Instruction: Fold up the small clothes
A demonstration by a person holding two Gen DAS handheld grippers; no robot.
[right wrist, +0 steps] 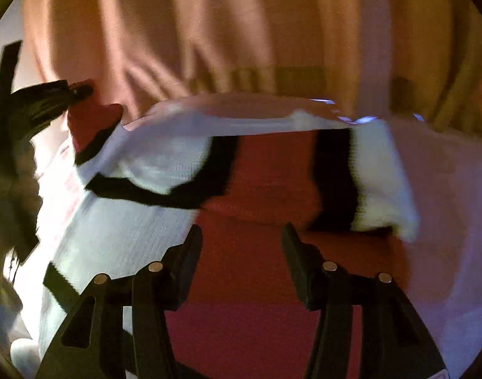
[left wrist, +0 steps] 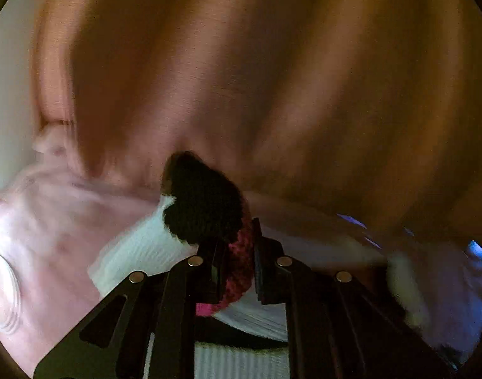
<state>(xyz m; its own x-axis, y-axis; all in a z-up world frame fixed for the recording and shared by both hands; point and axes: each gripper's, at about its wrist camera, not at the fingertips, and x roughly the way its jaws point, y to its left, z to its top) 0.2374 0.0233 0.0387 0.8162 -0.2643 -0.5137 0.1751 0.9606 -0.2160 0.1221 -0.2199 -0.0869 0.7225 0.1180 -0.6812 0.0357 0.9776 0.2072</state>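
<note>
Small knit garment [right wrist: 139, 221], white, red and black panels, spread across pale pink bedding [right wrist: 446, 237]; looks like a child's sweater, exact type unclear through blur. One red-and-black corner raised at far left of right-wrist view. Probably light, soft, limp; loose knit likely to stretch and sag if lifted from a single point. Ribbed edges and corners judged best places to pinch; flat middle likely to bunch.

Left hand-held gripper [left wrist: 237, 262] closed down on that corner, a wad of magenta and black knit squeezed between the fingers [left wrist: 215, 271]; white ribbed cloth lying beneath. Same gripper visible from right wrist at [right wrist: 80, 90], holding the red flap up.

Right hand-held gripper [right wrist: 241, 240] jaws spread apart, nothing between them, poised over the red central panel; contact with cloth not discernible.

Brownish-orange curtain or drape [right wrist: 209, 31] behind bedding. Both views heavily motion-blurred.

Judged: fold under way, corner being carried across.
</note>
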